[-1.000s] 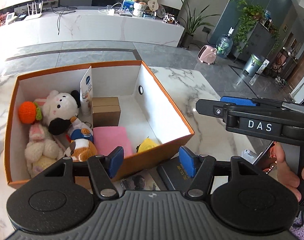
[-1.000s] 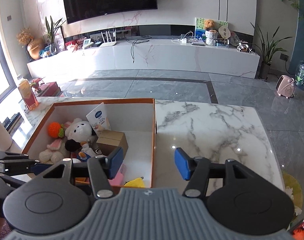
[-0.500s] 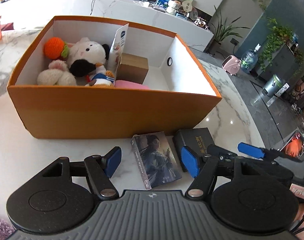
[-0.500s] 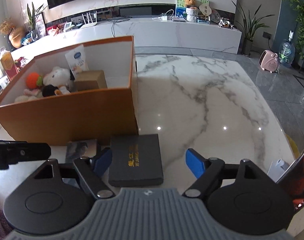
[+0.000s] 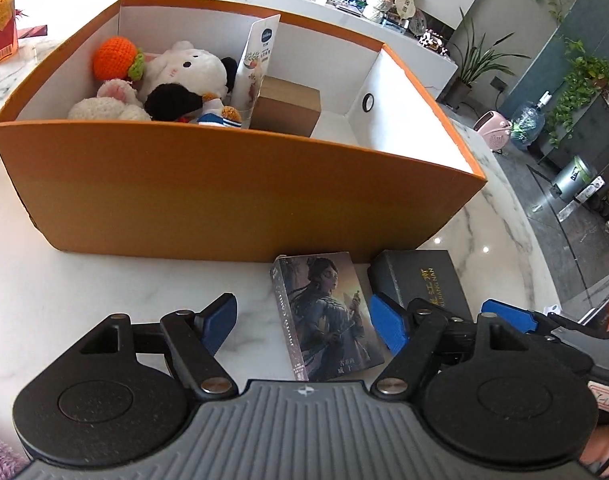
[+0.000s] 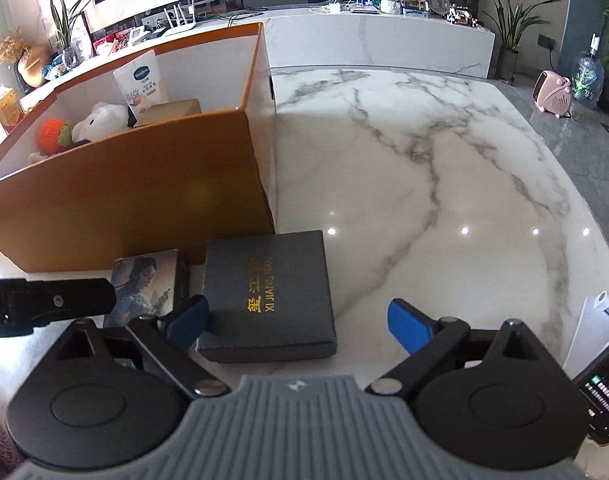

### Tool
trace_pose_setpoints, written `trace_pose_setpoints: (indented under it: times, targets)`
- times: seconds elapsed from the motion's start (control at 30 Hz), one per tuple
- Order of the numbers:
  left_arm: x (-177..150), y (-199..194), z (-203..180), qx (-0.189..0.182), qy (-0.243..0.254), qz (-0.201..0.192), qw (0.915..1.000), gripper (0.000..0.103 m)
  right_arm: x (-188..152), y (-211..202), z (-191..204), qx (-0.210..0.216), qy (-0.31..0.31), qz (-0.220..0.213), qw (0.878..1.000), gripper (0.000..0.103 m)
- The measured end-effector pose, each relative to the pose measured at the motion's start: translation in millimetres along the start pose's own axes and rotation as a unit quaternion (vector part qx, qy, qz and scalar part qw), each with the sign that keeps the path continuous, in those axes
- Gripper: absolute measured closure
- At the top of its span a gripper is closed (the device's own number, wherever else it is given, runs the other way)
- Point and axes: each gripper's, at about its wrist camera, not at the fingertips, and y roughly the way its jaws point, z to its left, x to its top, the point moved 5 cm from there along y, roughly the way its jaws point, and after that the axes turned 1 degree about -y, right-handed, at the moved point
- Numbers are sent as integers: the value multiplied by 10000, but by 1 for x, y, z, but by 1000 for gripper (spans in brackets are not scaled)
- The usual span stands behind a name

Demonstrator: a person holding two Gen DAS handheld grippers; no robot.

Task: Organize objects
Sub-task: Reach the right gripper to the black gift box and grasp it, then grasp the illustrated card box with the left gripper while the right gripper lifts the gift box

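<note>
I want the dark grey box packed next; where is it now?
The dark grey box lies flat on the marble table, in front of the orange box's right corner, right of the picture card box.

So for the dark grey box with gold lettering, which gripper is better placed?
Right. The right gripper, jaws opening, straddles the dark grey box; the left gripper frames the picture box.

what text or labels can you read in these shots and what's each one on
"XI JIANG NAN", in gold under gold Chinese characters: lid of the dark grey box.
Spine lettering and cover print on the illustrated card box: too small to read.
Blue oval logo and print on the white pouch in the orange box: blurred.
Red carton at far left: print unreadable.
Phone screen at right edge: text too small.
</note>
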Motion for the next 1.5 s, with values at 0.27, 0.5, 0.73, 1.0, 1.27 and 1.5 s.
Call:
trace_pose_setpoints:
  times: [0.27, 0.5, 0.73, 1.0, 1.27, 1.5]
  targets:
    - [1, 7, -1, 129, -109, 17, 9999, 16, -5, 7, 2, 320, 121, 225, 9992, 8]
    - [2, 10, -4, 81, -170, 86, 9998, 16, -9, 13, 0, 114, 82, 392, 9991, 24]
    - [1, 20, -18, 267, -39, 214, 9994, 16, -10, 10, -18, -63, 399, 471, 9981, 24]
    - [-5, 40, -27, 611, 190, 487, 9968, 15, -13, 10, -15, -171, 178, 517, 9984, 24]
    - [-8, 41, -31, 741, 603, 400, 9946, 20, -13, 11, -13, -210, 47, 523, 9984, 24]
    - [-6, 34, -27, 514, 686, 454, 9953, 28, -13, 13, -9, -150, -91, 498, 9986, 22]
